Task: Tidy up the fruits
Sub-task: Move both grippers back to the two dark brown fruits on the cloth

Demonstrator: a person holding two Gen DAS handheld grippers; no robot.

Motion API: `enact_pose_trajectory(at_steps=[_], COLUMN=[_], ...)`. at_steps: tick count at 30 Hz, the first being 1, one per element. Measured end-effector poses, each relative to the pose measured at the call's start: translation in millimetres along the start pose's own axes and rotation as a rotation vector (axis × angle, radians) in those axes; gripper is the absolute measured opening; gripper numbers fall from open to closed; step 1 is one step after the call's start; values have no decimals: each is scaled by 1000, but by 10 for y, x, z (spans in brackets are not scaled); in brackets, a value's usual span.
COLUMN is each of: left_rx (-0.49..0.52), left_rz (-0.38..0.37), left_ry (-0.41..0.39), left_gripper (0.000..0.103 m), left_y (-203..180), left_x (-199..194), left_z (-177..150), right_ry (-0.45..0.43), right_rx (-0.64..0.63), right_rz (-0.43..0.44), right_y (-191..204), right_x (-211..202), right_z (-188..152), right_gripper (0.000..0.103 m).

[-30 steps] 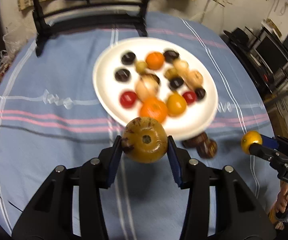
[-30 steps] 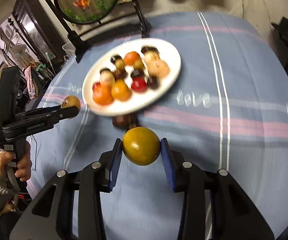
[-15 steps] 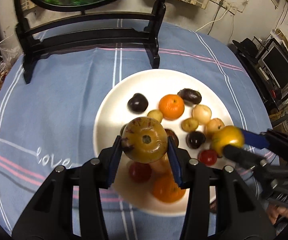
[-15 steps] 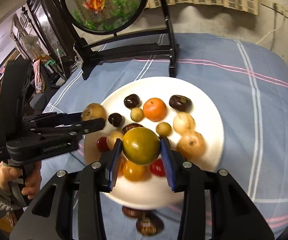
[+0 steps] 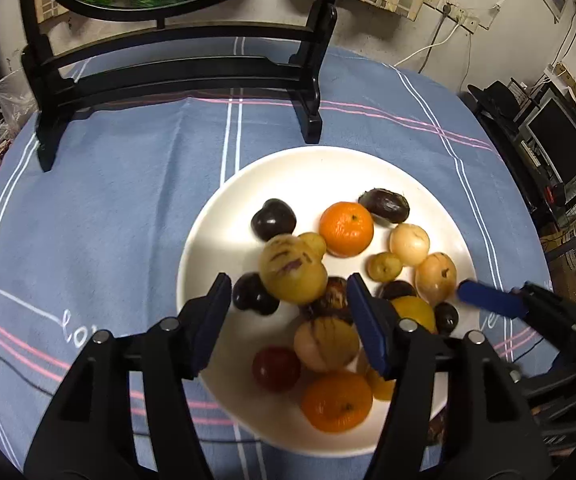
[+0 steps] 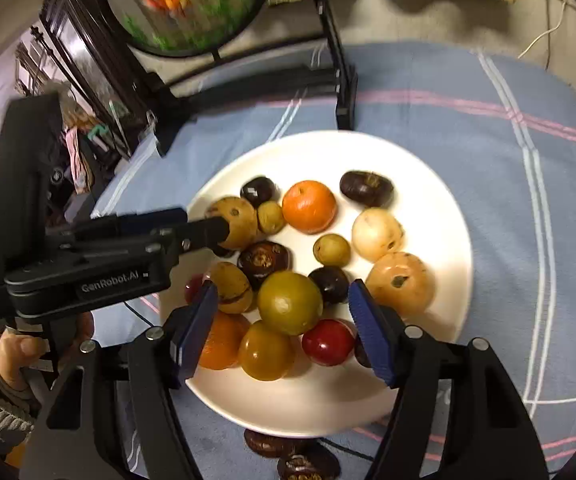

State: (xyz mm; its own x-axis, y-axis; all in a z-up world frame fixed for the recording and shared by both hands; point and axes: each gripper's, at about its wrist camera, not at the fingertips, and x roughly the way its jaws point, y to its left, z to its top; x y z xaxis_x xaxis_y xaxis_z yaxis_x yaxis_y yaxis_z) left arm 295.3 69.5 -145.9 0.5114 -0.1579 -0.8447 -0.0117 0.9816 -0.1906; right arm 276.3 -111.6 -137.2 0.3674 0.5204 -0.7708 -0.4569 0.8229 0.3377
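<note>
Blue cloth (image 5: 119, 216) with white and pink stripes covers the round table, a black stand (image 5: 175, 76) at its far side and shelves of electronics (image 5: 556, 148) far right. On it, near centre, the white plate (image 5: 223, 240) holds the heap of fruit. Both claws have just been spreading: the left gripper (image 5: 288, 320) stands apart from its streaked yellow fruit (image 5: 292, 270), which drops onto the pile, and the right gripper (image 6: 283, 318) has let its greenish-yellow fruit (image 6: 290, 302) settle among the others. Two more pieces are likely plated; two dark fruits (image 6: 288, 454) wait on the cloth beside the near rim.
</note>
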Motion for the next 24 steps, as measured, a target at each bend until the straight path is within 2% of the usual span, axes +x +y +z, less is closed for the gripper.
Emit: enact_pose_trajectory(at_steps=[2,8,15,20,24], left_rx=[-8,5,96,122,105], left_rz=[4,-29,-80,-119,-141], left_ry=[-7,28,121,159,172], left_gripper=[68,69,69,69,69], left_y=[4,-138,-561,-789,-927], left_x=[-99,-341,-260,-165,-51], left_z=[-72,-504,-1029,-1180,-1171], right_ry=[-25,-56,-43,-14,8], right_rx=[-1,42,160,229,221], right_rz=[-7,-36,-84,-91,-100], right_y=[17,-76,-394,-535,-542], right_x=[-142,-507,-806,-910,-961], right_z=[-30,-294,-809,-1131,-1252], right_gripper=[68,70,71,71,71])
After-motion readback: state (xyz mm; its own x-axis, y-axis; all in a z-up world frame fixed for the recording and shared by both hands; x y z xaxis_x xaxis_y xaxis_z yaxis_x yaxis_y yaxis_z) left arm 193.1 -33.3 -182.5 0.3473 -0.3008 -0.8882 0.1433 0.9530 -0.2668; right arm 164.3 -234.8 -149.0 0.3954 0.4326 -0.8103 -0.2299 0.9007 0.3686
